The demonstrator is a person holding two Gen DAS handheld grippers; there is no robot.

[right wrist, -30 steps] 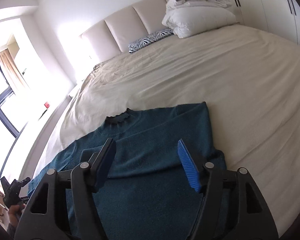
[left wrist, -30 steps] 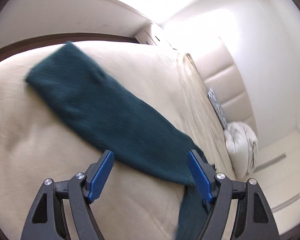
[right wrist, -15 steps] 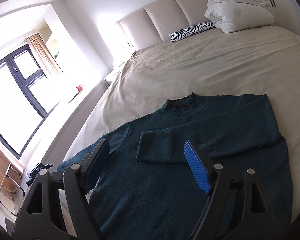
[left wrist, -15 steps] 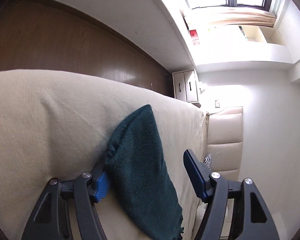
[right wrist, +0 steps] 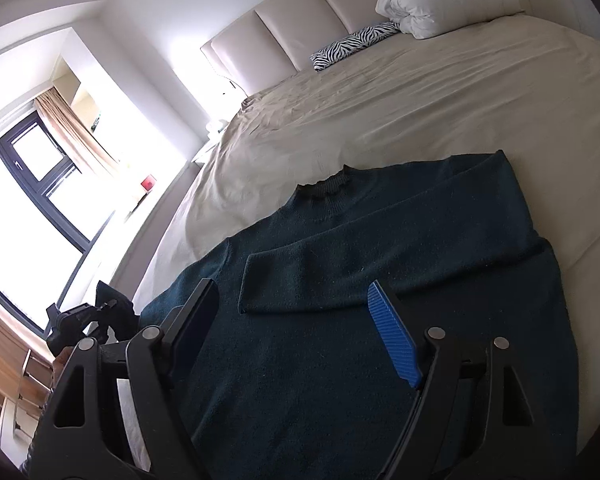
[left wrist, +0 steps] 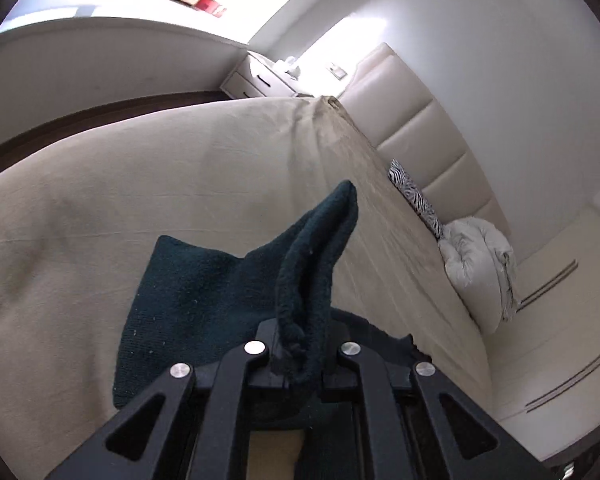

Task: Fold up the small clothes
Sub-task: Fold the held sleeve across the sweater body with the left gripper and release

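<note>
Knit: dark teal knitted sweater (right wrist: 380, 312) lies flat, front up, on the beige bedsheet (right wrist: 440, 92), collar toward the padded cream headboard (right wrist: 284, 28) and hem toward the person.
Right sleeve: already folded across the chest, its cuff ending near the middle of the body.
Left sleeve: teal sleeve end (left wrist: 316, 264) is off the sheet, pinched and standing up out of the left gripper (left wrist: 300, 356); the rest of that sleeve trails down to the sheet below it.
Left fingers: clamped together on the cuff, no gap showing.
Right fingers: right gripper (right wrist: 300, 328) hovers over the lower body of the sweater with its jaws spread wide and nothing between them.
Key relation: the sweater's body lies off to the left hand's right, so the held sleeve would have to travel across, roughly parallel to the folded sleeve.
Nearer hand: the left one already has the cloth; the right is closer to the hem.
Likely step: my guess is laying this second sleeve over the chest.
Risk: the limp knit may bunch if it is dropped short.
</note>
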